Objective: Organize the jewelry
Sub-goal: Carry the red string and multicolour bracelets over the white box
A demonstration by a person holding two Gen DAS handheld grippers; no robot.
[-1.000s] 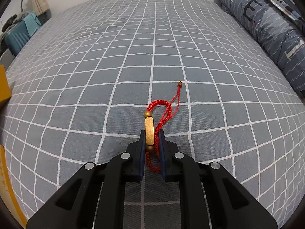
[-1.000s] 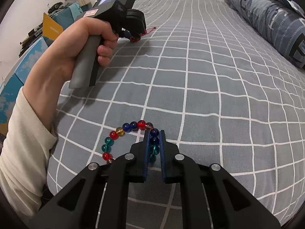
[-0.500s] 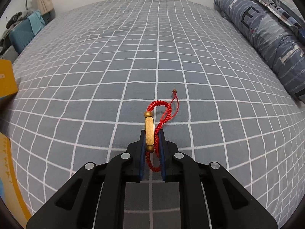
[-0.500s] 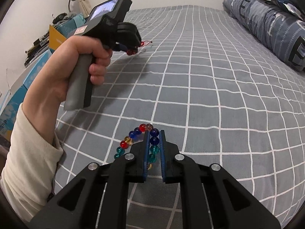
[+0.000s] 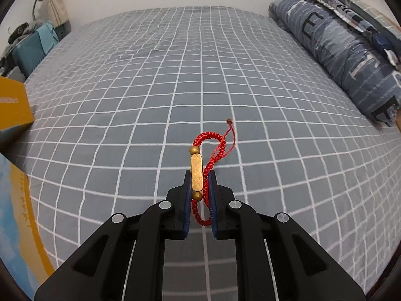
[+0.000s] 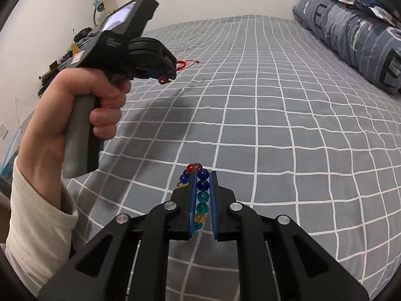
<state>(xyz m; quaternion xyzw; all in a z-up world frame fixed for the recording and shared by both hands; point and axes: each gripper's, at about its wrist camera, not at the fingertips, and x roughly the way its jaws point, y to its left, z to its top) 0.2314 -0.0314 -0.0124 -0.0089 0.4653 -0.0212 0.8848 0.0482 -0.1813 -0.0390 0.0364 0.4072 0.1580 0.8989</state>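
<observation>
L gripper (image 5: 199, 183): jaws closed on the red cord bracelet (image 5: 215, 148), which is pinched btwn the blue pads (image 5: 186, 200). Held clear above the bedspread; its shadow is cast on the cloth, as seen in the R wrist view.
Red cord bracelet: braided red cord w/ a gold bar (image 5: 197, 173) and a small gold bead at each end of the bar. Bar is set along the L pad, roughly in line w/ the fingers. A loop of braid is seen past the fingertips, another loop behind, btwn the pads. A thin cord tail w/ a small knot/bead at its tip is carried out to the upper R.
R gripper (image 6: 203, 183): jaws closed on the bead bracelet (image 6: 202, 193); beads are clamped btwn the blue pads.
Bead bracelet: round glass-like beads, blue, teal, amber, red. Several lie in a row btwn the pads; the rest curve out to the L of the fingertips. Whether it touches the bedspread cannot be told.
L hand (image 6: 75, 107): wrapped around the grey handle of the L gripper; cream sleeve (image 6: 37, 225) at the wrist.
Bedspread (image 5: 150, 87): grey w/ white grid lines, seen under both grippers.
Rolled quilt (image 5: 345, 47): blue patterned, laid along the R edge of the bed.
Yellow box (image 5: 12, 105): beside the bed at L edge, only partly in view.
</observation>
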